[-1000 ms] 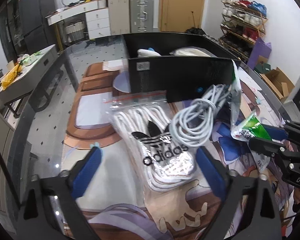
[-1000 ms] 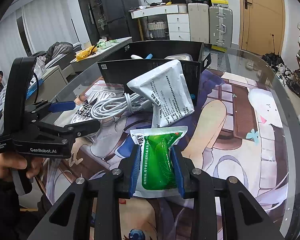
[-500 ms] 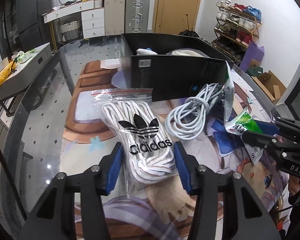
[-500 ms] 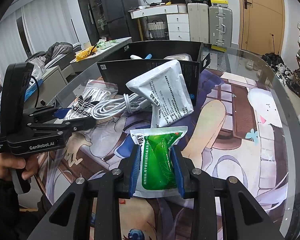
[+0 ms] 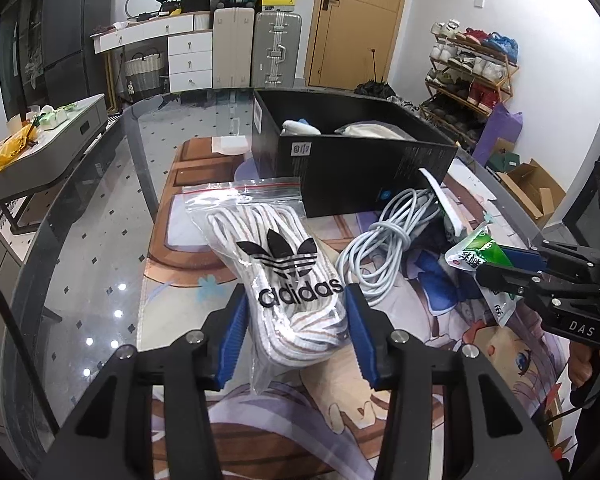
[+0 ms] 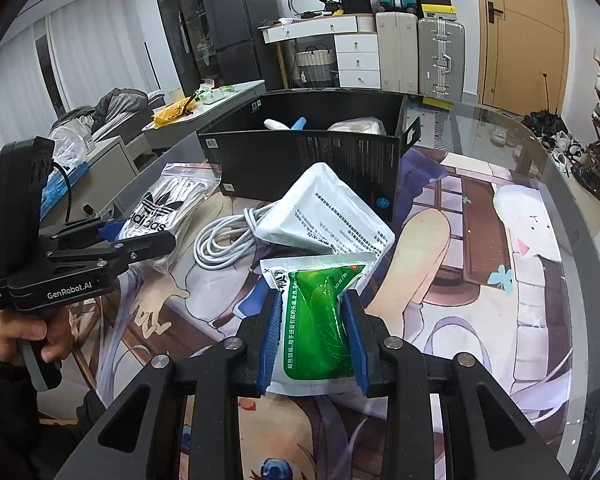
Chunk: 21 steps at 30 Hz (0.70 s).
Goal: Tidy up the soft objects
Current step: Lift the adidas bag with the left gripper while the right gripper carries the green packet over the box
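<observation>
Now my left gripper (image 5: 296,332) is closing on the bag of laces (image 5: 288,276), which was loose before. Right gripper (image 6: 314,344) squeezes the green pouch (image 6: 320,320). Black box (image 5: 364,168) sits behind; bare mat (image 6: 500,320) lies to the right.

— Where does everything sit on the bench (image 5: 80,240)?

— The box (image 5: 360,168) stands at the far side of the mat (image 6: 480,280), with a few soft things lying in it. Before it, on the mat, the coiled cable (image 5: 380,256) lies in the middle. The bag of laces (image 5: 288,276) is to the cable's left, its near end between my left fingers (image 5: 232,340).

— And on your right?

— The flat pouch (image 6: 328,216) leans against the box front, over the cable's right end. Just before it, the small sachet (image 6: 320,320) sits between my right fingers (image 6: 270,340).
</observation>
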### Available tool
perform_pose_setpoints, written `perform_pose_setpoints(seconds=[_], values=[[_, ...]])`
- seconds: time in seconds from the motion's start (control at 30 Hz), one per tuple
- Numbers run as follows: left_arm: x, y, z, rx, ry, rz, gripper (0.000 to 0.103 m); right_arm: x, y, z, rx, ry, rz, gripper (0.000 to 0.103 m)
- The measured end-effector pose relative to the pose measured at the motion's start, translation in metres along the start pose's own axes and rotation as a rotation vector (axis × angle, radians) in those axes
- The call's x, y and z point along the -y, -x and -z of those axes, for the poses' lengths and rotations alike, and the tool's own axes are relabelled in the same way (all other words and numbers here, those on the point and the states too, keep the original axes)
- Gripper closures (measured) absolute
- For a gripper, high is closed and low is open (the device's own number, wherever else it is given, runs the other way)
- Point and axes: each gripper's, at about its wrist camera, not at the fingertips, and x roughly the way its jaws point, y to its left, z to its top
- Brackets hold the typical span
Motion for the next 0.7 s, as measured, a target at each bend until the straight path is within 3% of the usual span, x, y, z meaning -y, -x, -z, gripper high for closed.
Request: perform_pose_setpoints(seconds=[0.7], values=[[0.010,0.038,-0.015,0.150,-0.007,0.094,0.057,-0.011,0.030,-0.008,0.090,0.029,-0.012,0.072]])
